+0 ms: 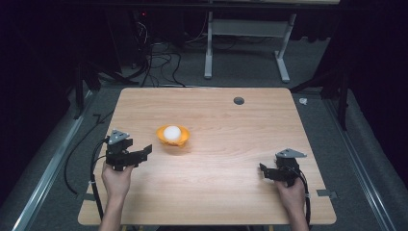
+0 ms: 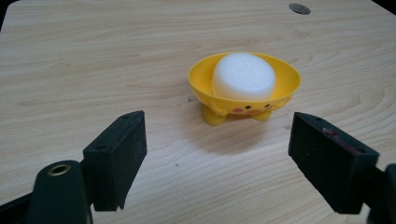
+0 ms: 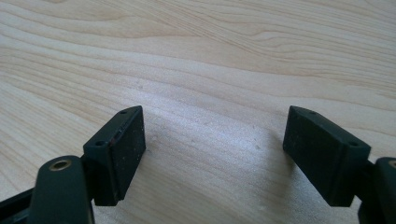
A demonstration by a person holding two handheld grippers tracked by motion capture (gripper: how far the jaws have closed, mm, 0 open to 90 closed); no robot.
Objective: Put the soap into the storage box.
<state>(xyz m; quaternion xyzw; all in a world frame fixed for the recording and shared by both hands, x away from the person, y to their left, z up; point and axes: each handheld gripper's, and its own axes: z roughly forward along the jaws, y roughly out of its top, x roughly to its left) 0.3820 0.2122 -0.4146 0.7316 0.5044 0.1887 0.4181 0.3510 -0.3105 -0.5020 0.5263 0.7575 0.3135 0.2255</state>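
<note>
Wooden surface [image 1: 216, 183] under two hand-held claws. Left claw [image 1: 142, 155], jaws apart and empty, points at a yellow bowl [image 2: 201, 83] holding a white block [image 2: 243, 76], just ahead of it. Right claw [image 1: 262, 169], jaws apart, sits well apart over bare wood.

white block's [image 2: 243, 75] lower part hidden inside yellow bowl [image 2: 198, 84], forearms cut by bottom edge
</note>
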